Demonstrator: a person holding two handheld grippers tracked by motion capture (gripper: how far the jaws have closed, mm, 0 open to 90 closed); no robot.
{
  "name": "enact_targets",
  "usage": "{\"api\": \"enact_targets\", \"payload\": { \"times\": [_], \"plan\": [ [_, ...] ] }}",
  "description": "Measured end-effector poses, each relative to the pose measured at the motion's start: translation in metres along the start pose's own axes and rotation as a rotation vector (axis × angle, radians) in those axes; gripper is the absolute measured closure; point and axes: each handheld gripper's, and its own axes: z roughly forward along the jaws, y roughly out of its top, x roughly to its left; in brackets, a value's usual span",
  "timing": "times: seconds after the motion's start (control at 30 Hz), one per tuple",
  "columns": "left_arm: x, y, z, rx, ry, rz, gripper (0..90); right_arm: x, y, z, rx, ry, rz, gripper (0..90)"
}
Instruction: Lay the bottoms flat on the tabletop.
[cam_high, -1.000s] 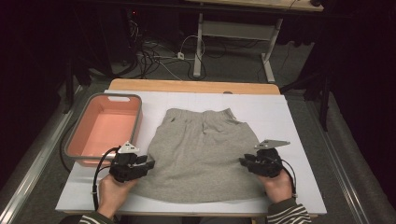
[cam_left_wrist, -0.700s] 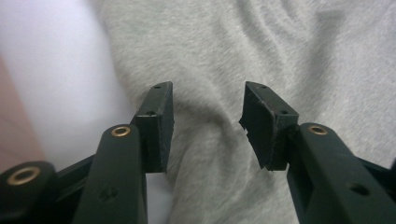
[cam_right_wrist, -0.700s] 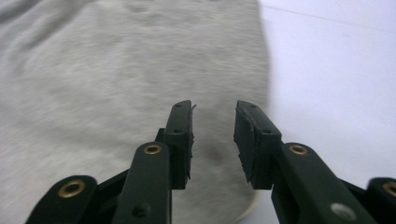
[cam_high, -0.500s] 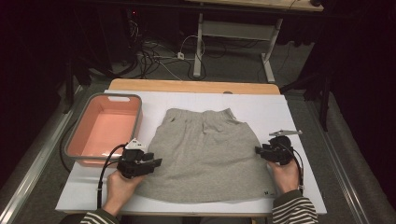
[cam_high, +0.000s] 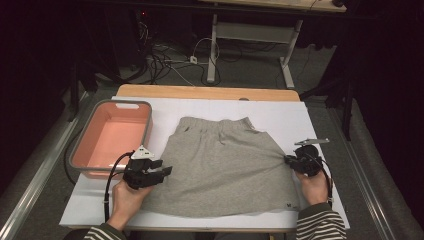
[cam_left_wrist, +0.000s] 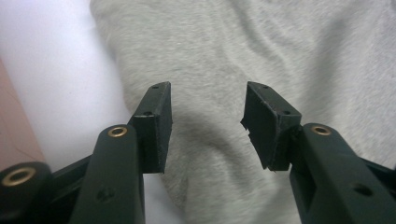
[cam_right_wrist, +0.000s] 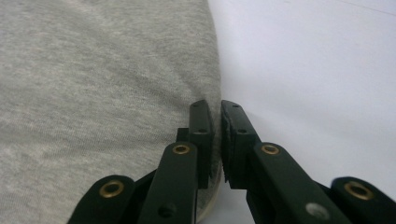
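grey skirt (cam_high: 227, 162) is laid flat on the white table (cam_high: 320, 120), beside a pink tub (cam_high: 112, 137). its right edge is pinched by the right tongs (cam_right_wrist: 216, 109), just closed, likely for folding. the left tongs (cam_left_wrist: 208, 93) are held apart over the cloth.

Beyond the grippers, past the far edge of the white table (cam_high: 320, 112) with its wooden strip (cam_high: 207, 92), the room is dark. A grey floor (cam_high: 250, 70) carries tangled cables (cam_high: 165, 60) and a pale metal desk frame (cam_high: 250, 32). Metal rails (cam_high: 37, 177) run along both sides, outside either gripper, and black curtains close in behind.
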Motion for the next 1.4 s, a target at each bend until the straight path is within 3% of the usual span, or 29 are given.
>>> {"api": "enact_targets", "payload": {
  "times": [0.17, 0.27, 0.4, 0.47, 0.63, 0.77, 0.93, 1.0, 1.07, 1.17, 1.27, 1.4],
  "plan": [
    [0.003, 0.001, 0.005, 0.027, 0.003, -0.001, 50.1, -0.001, -0.002, -0.001, -0.021, 0.027, 0.01, 79.8],
    [0.004, 0.001, 0.008, 0.036, 0.002, -0.002, 50.1, 0.006, -0.002, -0.011, -0.068, 0.033, -0.002, 77.4],
    [0.004, 0.002, 0.013, 0.054, -0.003, -0.001, 50.3, 0.019, -0.006, -0.02, -0.106, 0.096, -0.02, 76.8],
    [0.004, 0.002, 0.016, 0.061, -0.015, 0.0, 50.7, 0.028, -0.008, -0.02, -0.1, 0.131, -0.021, 76.2],
    [0.0, 0.004, 0.022, 0.077, -0.048, 0.014, 51.3, 0.06, -0.012, -0.014, -0.068, 0.203, -0.085, 71.3],
    [-0.009, 0.005, 0.026, 0.092, -0.056, 0.05, 51.3, 0.085, -0.012, -0.008, -0.039, 0.212, -0.152, 66.0],
    [-0.011, 0.004, 0.034, 0.142, -0.04, 0.075, 51.4, 0.095, -0.015, 0.003, 0.004, 0.195, -0.187, 65.7],
    [-0.006, 0.002, 0.036, 0.154, -0.014, 0.088, 56.1, 0.097, -0.015, 0.003, 0.006, 0.191, -0.206, 67.5],
    [-0.002, 0.003, 0.035, 0.161, -0.015, 0.069, 62.7, 0.098, -0.015, 0.003, 0.006, 0.193, -0.217, 69.5],
    [-0.001, 0.002, 0.035, 0.191, -0.013, 0.08, 81.5, 0.098, -0.016, 0.003, 0.009, 0.207, -0.223, 74.5],
    [-0.003, 0.003, 0.031, 0.193, 0.012, 0.097, 87.0, 0.098, -0.016, 0.003, 0.01, 0.222, -0.221, 75.4],
    [0.0, 0.005, 0.02, 0.135, 0.058, 0.082, 87.3, 0.099, -0.017, 0.002, 0.011, 0.233, -0.224, 75.9]
  ]
}}
